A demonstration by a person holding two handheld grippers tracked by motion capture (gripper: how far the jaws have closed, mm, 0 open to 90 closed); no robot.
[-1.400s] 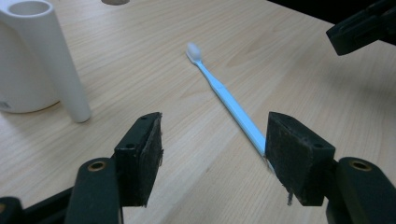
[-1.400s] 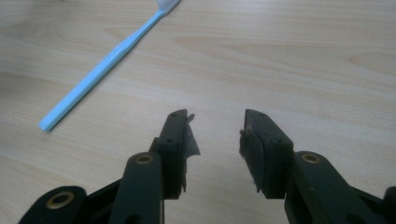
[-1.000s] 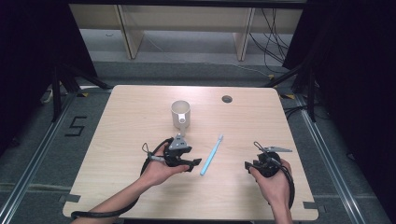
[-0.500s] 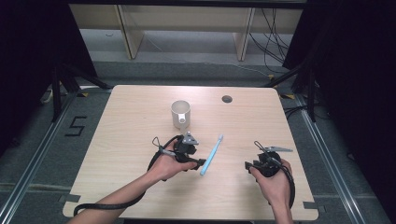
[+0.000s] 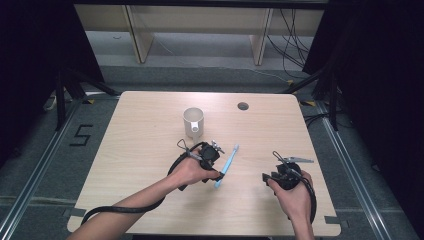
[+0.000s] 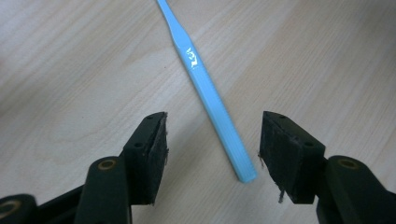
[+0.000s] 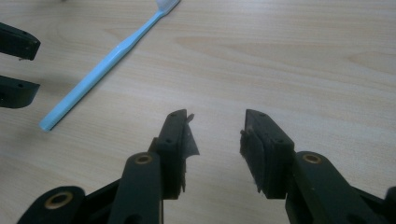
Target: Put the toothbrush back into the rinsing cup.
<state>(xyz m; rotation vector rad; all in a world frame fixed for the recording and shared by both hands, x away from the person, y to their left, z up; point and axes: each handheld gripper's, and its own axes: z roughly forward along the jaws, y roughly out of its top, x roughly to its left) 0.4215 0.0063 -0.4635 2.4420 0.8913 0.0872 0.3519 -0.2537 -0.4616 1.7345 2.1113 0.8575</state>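
Near the table's (image 5: 130, 150) middle, the left gripper (image 5: 218, 167) stands wide open with the light blue toothbrush's (image 5: 227, 165) handle end lying flat between its jaws, ungripped. It has moved rightward onto the toothbrush since a second ago. The cup (image 5: 193, 121) behind shows nothing inside. The right gripper (image 7: 215, 135) waits part-open, holding nothing.

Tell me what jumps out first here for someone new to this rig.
The light blue toothbrush lying flat mid-table, with the open left gripper straddling its handle end, not yet closed. Behind it stands a white mug, upright. The right gripper sits open at the near right, holding nothing.
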